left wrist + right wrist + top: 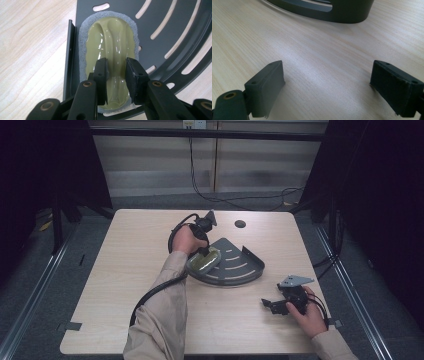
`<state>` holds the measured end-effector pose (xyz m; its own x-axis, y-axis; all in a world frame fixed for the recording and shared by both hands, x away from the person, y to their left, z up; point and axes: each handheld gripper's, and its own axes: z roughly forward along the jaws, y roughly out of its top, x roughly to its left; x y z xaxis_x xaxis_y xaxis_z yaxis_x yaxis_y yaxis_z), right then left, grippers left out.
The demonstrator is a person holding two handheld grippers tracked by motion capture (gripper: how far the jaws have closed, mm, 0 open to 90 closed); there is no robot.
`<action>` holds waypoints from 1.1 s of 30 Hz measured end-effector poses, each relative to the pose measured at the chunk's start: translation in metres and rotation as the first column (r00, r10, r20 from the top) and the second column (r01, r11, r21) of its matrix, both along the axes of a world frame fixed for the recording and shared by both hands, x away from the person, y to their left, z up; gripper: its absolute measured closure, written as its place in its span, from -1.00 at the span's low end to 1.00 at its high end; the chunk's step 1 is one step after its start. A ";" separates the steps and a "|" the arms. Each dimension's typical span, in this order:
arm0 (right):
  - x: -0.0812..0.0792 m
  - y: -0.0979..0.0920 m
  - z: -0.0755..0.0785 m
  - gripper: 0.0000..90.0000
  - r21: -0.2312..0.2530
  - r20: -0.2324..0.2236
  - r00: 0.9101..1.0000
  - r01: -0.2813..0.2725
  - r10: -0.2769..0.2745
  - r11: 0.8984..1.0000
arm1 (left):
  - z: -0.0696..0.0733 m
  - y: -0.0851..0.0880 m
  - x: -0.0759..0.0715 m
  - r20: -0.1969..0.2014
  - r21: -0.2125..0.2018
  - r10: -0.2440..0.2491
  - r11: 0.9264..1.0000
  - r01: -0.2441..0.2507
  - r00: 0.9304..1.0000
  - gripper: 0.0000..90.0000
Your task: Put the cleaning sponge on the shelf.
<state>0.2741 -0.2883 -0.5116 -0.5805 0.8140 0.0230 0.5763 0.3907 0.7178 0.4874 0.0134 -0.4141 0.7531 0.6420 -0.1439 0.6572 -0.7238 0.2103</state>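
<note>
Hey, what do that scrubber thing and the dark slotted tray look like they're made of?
Scrubber: apparently glossy olive plastic, judging by its wet-looking highlights, on a grey sponge-like pad with a porous edge. Slotted tray: likely dark grey painted sheet metal, thin, smooth, with cut slots.

A quarter-round slotted tray [235, 265] lies at the middle of the surface [130, 270]. In its left corner, against the side wall, rests an oval sponge-like pad [108, 47]. The left gripper [206, 251] stands over that pad, its jaws apparently straddling the pad's raised middle ridge. The right gripper [274, 304] sits at the lower right of the frame, on the surface, apart from the tray. A small round hole [240, 224] lies behind the tray.
</note>
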 end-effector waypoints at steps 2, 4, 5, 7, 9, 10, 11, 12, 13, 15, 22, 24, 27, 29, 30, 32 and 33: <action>0.000 0.000 0.000 -0.75 0.000 0.000 1.000 0.000 0.000 1.000 | 0.000 0.001 0.000 0.003 -0.003 0.004 1.000 -0.004 1.000 0.59; 0.000 0.000 0.000 -0.75 0.000 0.000 1.000 0.000 0.000 1.000 | 0.000 0.002 0.000 0.004 0.000 0.005 1.000 -0.005 1.000 0.59; 0.000 0.000 0.000 -0.75 0.000 0.000 1.000 0.000 0.000 1.000 | 0.000 0.002 0.001 0.007 0.000 -0.003 1.000 0.003 1.000 0.59; 0.000 0.000 0.000 -0.75 -0.001 0.001 1.000 0.000 0.000 1.000 | 0.000 0.003 0.001 0.007 0.000 -0.003 1.000 0.003 1.000 0.59; 0.000 0.000 0.000 -0.75 -0.001 0.001 1.000 0.000 0.000 1.000 | 0.001 0.003 0.001 0.011 0.006 0.000 1.000 0.000 1.000 0.59; 0.000 0.000 0.000 -0.75 -0.001 0.001 1.000 0.000 0.000 1.000 | 0.001 0.003 0.000 0.007 0.002 0.005 1.000 -0.005 1.000 0.59; 0.000 0.000 0.000 -0.75 -0.001 0.000 1.000 0.000 0.000 1.000 | 0.001 0.003 0.000 0.007 0.000 0.009 1.000 -0.009 1.000 0.56; 0.000 0.000 0.000 -0.75 -0.001 0.000 1.000 0.000 0.000 1.000 | 0.001 0.003 0.000 0.009 0.001 0.010 1.000 -0.010 1.000 0.56; 0.000 0.000 0.000 -0.75 -0.001 0.001 1.000 -0.001 0.001 1.000 | 0.001 0.003 0.000 0.006 0.001 0.011 1.000 -0.011 1.000 0.51; 0.000 0.000 0.000 -0.75 -0.001 0.000 1.000 -0.001 0.001 1.000 | 0.003 0.005 0.000 0.013 0.000 0.011 1.000 -0.011 1.000 0.45; 0.000 0.000 0.000 -0.75 -0.001 0.001 1.000 0.000 0.000 1.000 | 0.008 0.008 -0.002 0.017 -0.002 0.022 1.000 -0.022 1.000 0.39; 0.000 0.000 0.000 -0.75 -0.001 0.001 1.000 0.000 0.000 1.000 | 0.009 0.009 -0.002 0.015 -0.004 0.026 1.000 -0.026 1.000 0.33; 0.000 0.000 0.000 -0.75 -0.001 0.002 1.000 -0.001 0.001 1.000 | 0.011 0.010 -0.003 0.019 -0.005 0.027 1.000 -0.027 0.999 0.26; 0.000 0.000 0.000 -0.75 -0.001 0.002 1.000 -0.001 0.001 1.000 | 0.012 0.012 -0.004 0.026 -0.007 0.037 0.999 -0.036 0.999 0.19; 0.000 0.000 0.000 -0.75 -0.001 0.002 1.000 -0.001 0.001 1.000 | 0.012 0.013 -0.004 0.026 -0.006 0.033 0.999 -0.033 0.999 0.19; 0.000 0.000 0.000 -0.75 -0.001 0.001 1.000 -0.001 0.001 1.000 | 0.013 0.014 -0.005 0.026 -0.007 0.040 0.999 -0.040 0.999 0.16; 0.000 0.000 0.000 -0.75 -0.001 0.001 1.000 -0.001 0.001 1.000 | 0.013 0.015 -0.005 0.030 -0.009 0.039 0.999 -0.039 0.999 0.12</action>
<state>0.2741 -0.2884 -0.5117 -0.5812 0.8135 0.0211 0.5749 0.3920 0.7182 0.4824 0.0282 -0.4008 0.7315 0.6699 -0.1271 0.6783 -0.6957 0.2366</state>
